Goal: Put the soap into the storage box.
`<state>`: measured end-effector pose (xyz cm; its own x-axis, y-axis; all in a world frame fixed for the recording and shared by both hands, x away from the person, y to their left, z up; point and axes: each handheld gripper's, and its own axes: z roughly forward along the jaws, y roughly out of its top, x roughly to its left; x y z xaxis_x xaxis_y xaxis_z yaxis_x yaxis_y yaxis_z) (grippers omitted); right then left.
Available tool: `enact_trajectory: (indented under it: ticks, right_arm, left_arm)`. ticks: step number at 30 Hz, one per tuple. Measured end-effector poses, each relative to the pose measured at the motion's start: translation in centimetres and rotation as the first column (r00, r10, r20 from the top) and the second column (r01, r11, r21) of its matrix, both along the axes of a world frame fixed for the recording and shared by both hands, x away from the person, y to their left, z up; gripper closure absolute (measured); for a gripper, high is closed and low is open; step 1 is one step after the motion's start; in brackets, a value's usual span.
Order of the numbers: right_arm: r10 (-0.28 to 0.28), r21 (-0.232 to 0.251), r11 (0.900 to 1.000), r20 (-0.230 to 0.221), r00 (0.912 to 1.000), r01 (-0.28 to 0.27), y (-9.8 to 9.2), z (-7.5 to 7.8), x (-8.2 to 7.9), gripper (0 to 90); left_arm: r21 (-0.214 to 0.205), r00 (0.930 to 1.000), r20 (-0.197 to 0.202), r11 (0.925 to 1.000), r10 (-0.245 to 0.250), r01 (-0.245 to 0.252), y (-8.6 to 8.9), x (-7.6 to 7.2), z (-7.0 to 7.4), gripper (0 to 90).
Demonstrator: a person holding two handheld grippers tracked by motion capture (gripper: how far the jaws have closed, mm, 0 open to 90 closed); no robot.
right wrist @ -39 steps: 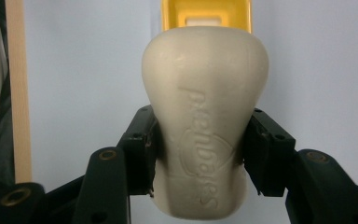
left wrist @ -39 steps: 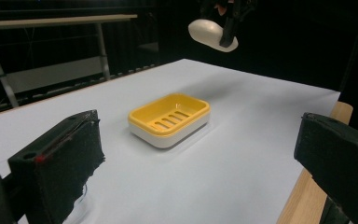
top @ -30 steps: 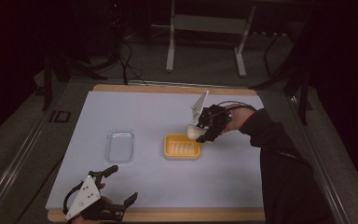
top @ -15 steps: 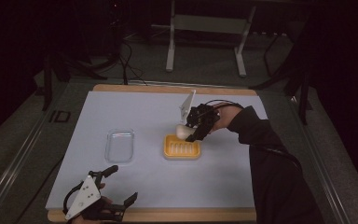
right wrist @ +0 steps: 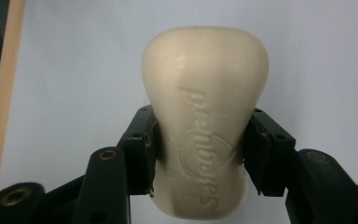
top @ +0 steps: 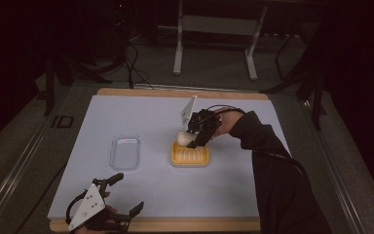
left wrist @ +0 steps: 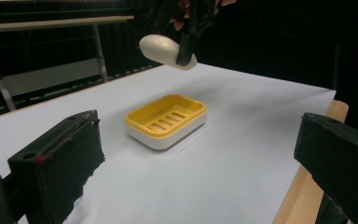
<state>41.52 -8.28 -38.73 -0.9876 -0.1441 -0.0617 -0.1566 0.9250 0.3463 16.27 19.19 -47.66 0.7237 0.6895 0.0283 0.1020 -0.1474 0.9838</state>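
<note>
A cream bar of soap [right wrist: 205,116] with raised lettering is clamped at its waist between the pads of my right gripper [right wrist: 204,142]. In the high view the right gripper [top: 192,139] holds the soap [top: 183,137] in the air just over the far left rim of a yellow soap dish [top: 191,155]. The left gripper view shows the soap [left wrist: 165,50] hanging well above the slotted dish [left wrist: 165,119]. My left gripper [top: 129,192] rests near the table's front left edge, jaws wide apart with nothing between them.
A clear plastic tray [top: 125,152] lies on the white sheet [top: 253,185] left of the dish. A wooden table edge [top: 199,224] runs along the front. Metal stand legs [top: 177,53] rise behind the table on a dark floor.
The right gripper has carried the soap leftward and slightly lower, from the dish's far right corner to its far left rim. The left gripper has stayed put.
</note>
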Motion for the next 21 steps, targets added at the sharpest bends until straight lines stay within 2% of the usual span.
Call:
enact_trajectory:
  ticks: [9,16,18,21]
  right_arm:
    - [0.032,-0.011,0.9994,0.003,0.9995,-0.032,0.3,-2.2,0.5,49.8]
    - [-0.008,-0.054,0.9985,0.001,1.0000,0.008,0.2,-4.5,1.2,49.8]
    - [0.006,-0.066,0.9978,-0.003,1.0000,-0.006,0.1,-5.2,1.3,49.8]
    - [0.010,-0.059,0.9982,-0.016,0.9998,-0.011,0.0,-5.9,1.4,49.8]
  left_arm:
    - [-0.001,1.0000,-0.003,1.0000,-0.004,0.004,0.0,0.0,0.0,1.1]
    - [0.000,0.9999,-0.006,1.0000,-0.009,0.009,0.0,0.0,0.0,1.1]
    - [0.003,0.9999,-0.005,0.9999,-0.010,0.010,0.0,0.0,0.0,1.1]
    - [0.003,0.9999,-0.007,0.9999,-0.012,0.012,-0.1,0.1,0.0,1.1]
